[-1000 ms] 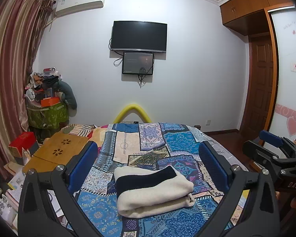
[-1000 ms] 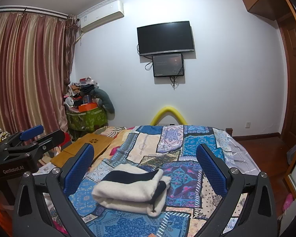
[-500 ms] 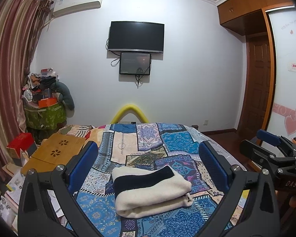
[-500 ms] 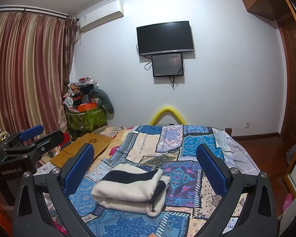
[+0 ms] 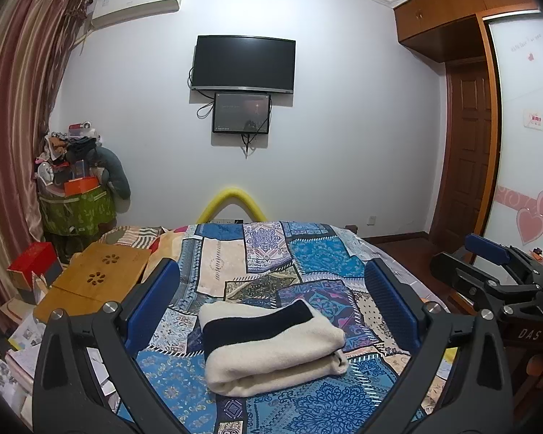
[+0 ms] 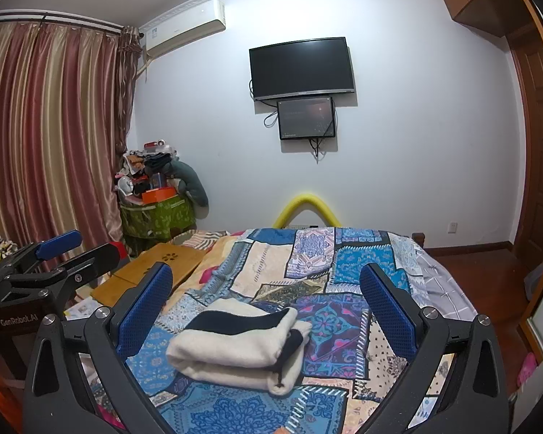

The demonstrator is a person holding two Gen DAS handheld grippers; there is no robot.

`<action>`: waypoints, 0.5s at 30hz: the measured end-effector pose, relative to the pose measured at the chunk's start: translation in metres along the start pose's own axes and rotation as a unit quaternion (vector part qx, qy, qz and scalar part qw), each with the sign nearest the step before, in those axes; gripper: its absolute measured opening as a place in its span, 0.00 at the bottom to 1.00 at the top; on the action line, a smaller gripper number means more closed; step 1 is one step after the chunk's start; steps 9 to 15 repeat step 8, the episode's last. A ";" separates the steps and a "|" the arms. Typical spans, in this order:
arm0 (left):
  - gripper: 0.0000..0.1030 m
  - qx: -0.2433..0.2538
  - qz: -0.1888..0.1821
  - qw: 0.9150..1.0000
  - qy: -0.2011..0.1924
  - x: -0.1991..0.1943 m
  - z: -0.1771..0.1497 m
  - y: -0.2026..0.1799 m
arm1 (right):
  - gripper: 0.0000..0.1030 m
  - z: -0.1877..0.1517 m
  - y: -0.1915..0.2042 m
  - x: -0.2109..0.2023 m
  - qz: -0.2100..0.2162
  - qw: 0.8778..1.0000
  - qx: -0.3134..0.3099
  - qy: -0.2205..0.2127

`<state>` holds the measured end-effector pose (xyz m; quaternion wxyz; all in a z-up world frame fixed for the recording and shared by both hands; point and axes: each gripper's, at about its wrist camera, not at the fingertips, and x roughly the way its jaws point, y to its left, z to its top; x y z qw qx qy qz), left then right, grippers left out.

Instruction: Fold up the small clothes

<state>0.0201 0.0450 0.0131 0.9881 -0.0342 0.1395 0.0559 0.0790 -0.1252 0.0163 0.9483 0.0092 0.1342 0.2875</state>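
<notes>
A cream garment with a dark navy band (image 5: 271, 347) lies folded in a thick bundle on the patchwork bedspread (image 5: 264, 253). It also shows in the right wrist view (image 6: 239, 347). My left gripper (image 5: 271, 300) is open and empty, held above and behind the bundle. My right gripper (image 6: 266, 300) is open and empty, also held back from the bundle. The right gripper shows at the right edge of the left wrist view (image 5: 488, 275). The left gripper shows at the left edge of the right wrist view (image 6: 54, 260).
A wooden lap table (image 5: 94, 282) lies at the bed's left side. A red box (image 5: 32, 260) and a piled green bin (image 5: 76, 209) stand by the curtain. A yellow foam arch (image 5: 231, 202) is at the bed's far end, below a wall TV (image 5: 242, 63).
Both grippers have drifted slightly, so the scene shifts a little in each view. The folded garment lies still and both grippers stay open.
</notes>
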 end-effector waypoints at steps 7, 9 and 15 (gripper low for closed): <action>1.00 -0.017 -0.001 1.000 0.010 0.008 -0.001 0.008 | 1.00 -0.005 -0.002 0.004 -0.001 1.000 0.000 0.004; 1.00 -0.019 -0.001 1.000 0.013 0.010 -0.002 0.009 | 1.00 -0.006 -0.002 0.005 -0.002 1.000 0.000 0.005; 1.00 -0.019 -0.001 1.000 0.013 0.010 -0.002 0.009 | 1.00 -0.006 -0.002 0.005 -0.002 1.000 0.000 0.005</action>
